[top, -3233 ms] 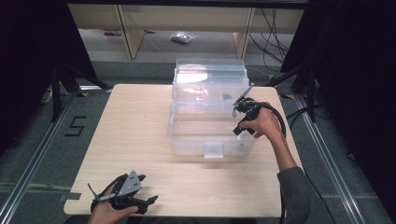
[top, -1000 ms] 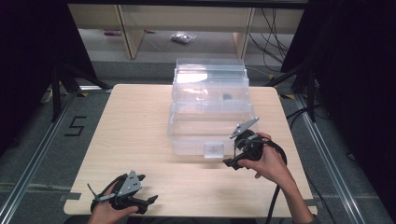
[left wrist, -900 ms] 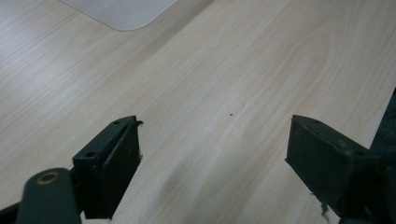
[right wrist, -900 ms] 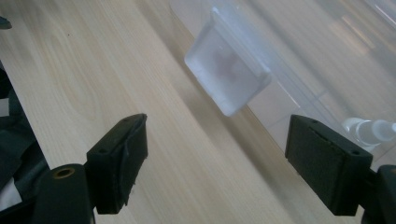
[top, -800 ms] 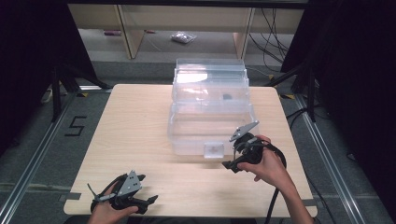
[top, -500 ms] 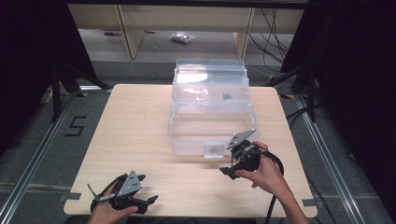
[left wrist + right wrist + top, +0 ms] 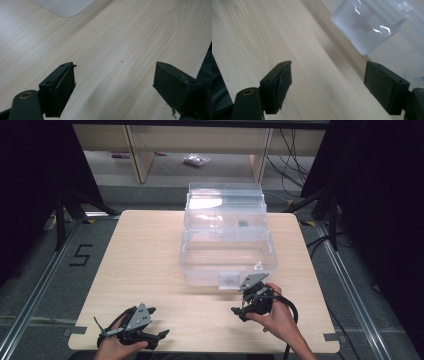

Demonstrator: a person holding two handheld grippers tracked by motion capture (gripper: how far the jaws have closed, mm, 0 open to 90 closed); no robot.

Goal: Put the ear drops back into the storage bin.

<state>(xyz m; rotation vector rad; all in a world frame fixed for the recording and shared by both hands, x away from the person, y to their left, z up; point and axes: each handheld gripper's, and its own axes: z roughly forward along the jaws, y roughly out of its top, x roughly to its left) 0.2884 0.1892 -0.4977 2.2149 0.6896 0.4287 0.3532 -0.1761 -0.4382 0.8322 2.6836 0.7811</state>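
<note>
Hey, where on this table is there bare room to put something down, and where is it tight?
The widest bare patch is the table's left half, between its left edge and the clear plastic box. A narrower strip runs along the box's right side. The near edge is crowded: the left gripper, the right gripper and both hands sit there, the right one just before the box's latch.

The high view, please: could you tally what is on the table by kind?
Clear plastic box: 1
Hand-held grippers, the left gripper and the right gripper, both open: 2
Total: 3
</note>
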